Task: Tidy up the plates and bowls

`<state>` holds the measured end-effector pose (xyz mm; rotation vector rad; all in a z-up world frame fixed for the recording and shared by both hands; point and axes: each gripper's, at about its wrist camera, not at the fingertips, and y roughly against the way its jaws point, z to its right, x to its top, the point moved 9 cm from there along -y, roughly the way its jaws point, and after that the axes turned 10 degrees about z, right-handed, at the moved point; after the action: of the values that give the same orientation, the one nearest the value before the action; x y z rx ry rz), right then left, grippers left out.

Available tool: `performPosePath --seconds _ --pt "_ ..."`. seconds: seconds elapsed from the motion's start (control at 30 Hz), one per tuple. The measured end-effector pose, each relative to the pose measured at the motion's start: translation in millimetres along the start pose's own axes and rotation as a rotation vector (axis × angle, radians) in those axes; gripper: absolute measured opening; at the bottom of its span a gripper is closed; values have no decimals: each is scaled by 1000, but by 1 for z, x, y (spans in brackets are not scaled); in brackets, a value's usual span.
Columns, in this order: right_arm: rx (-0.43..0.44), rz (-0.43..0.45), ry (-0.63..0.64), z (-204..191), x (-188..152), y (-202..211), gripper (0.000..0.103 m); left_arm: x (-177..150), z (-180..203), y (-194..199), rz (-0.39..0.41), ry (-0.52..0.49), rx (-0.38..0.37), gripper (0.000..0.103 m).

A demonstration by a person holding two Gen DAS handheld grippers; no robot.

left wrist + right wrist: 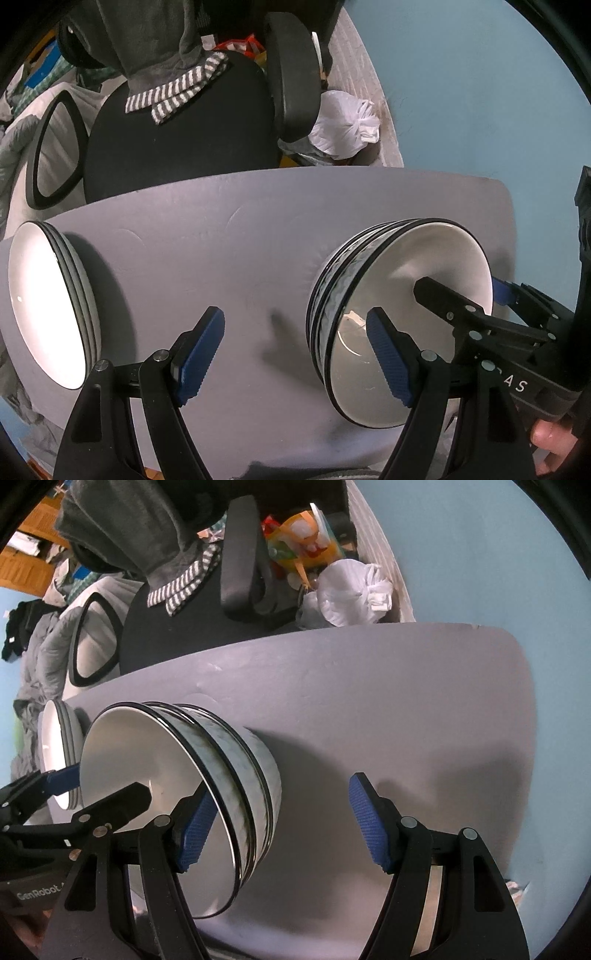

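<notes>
A nested stack of bowls point(391, 295) point(236, 771), white inside, grey-patterned outside with black rims, stands on the grey table point(221, 240) point(406, 709). A stack of white plates point(44, 306) point(55, 738) sits at the table's left end. My left gripper point(295, 356) is open and straddles the bowls' left rim, one finger over the inside and one over the table. My right gripper point(282, 830) is open and straddles the opposite rim the same way. No pad presses on the bowls. Each gripper also shows in the other's view: the right gripper point(472, 295), the left gripper point(96, 794).
A black office chair point(177, 140) point(236, 554) draped with grey and striped cloth stands behind the table. A white plastic bag point(343, 125) point(351, 590) and clutter lie beyond the far edge. A hand point(554, 439) holds the right gripper.
</notes>
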<state>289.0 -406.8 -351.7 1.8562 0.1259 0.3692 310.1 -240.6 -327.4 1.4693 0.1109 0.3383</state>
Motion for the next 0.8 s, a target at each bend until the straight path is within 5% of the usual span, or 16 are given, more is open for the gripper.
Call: performPosePath --seconds 0.2,0.4,0.67,0.8 --pt "-2 -6 -13 0 0 -4 71 0 -2 -6 -24 15 -18 76" --pt "30 -9 -45 -3 0 -6 67 1 -2 -13 -49 36 -44 56" --pt "82 -12 -55 -15 1 -5 42 7 13 -9 -24 -19 -61 33" --pt "85 -20 -38 -21 0 -6 39 7 14 -10 -41 8 -92 26"
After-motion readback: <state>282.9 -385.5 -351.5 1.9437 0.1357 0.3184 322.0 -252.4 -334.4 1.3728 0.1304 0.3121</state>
